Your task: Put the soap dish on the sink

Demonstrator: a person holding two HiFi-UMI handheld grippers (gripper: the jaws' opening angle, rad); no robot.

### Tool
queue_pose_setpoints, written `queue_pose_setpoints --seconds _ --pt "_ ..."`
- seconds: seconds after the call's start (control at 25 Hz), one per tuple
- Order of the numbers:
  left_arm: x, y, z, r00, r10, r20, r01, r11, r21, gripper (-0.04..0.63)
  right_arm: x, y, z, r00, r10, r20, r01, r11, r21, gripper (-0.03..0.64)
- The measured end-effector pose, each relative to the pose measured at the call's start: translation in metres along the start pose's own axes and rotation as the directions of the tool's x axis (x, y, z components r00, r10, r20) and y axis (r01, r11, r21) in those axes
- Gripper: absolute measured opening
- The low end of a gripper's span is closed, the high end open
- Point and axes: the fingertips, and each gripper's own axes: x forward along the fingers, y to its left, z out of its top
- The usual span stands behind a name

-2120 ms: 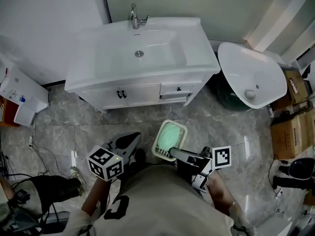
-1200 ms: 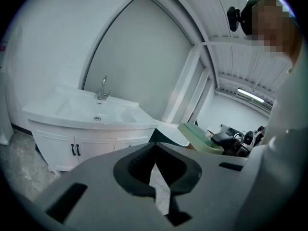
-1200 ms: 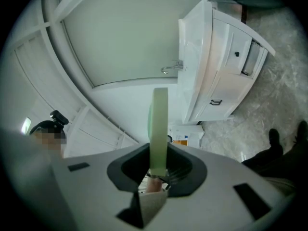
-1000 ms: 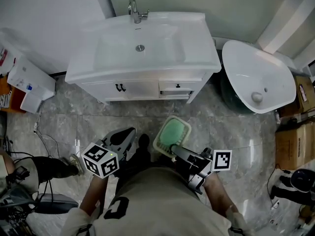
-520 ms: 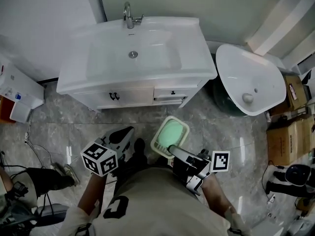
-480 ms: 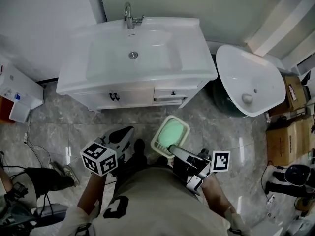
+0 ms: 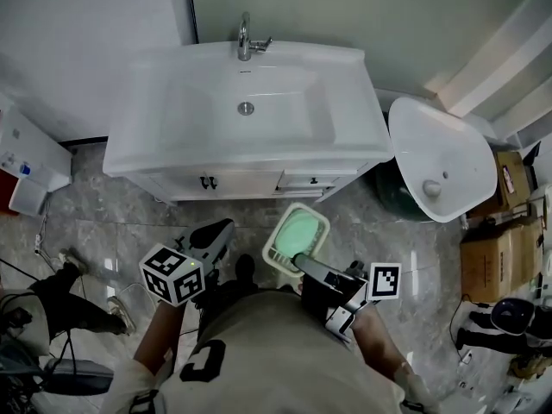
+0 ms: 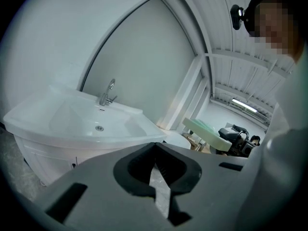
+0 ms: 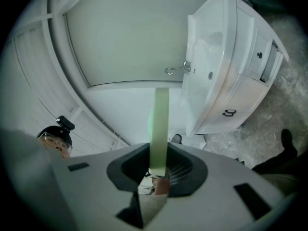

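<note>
While clamped, soap dish (image 7: 298,231) juts from right gripper (image 7: 296,258).

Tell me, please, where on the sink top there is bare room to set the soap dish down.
The whole sink top is bare. The widest flat strip looks to be left of the basin, between it and the left edge; a narrower one lies between the basin and the right edge. Only the back, around the faucet, is tight.
</note>
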Motion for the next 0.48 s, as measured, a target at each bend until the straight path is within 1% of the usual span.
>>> queue_pose_setpoints --seconds 0.16,0.28,0.48 --pt "-0.004 0.019 0.008 1.000 -0.007 0.005 0.007 1.000 -0.001 0.020 0.021 -0.004 0.006 1.000 -0.016 -0.006 0.016 1.000 -0.002 0.078" --pt "-0.009 0.029 0.014 1.000 -0.013 0.006 0.013 1.000 0.008 0.020 0.034 -0.009 0.008 0.999 -0.037 -0.009 0.037 0.999 0.014 0.077" --pt "-0.018 0.046 0.026 1.000 -0.001 0.029 0.000 1.000 0.020 0.020 0.051 -0.012 0.010 0.998 -0.055 -0.015 0.055 0.998 0.024 0.072"
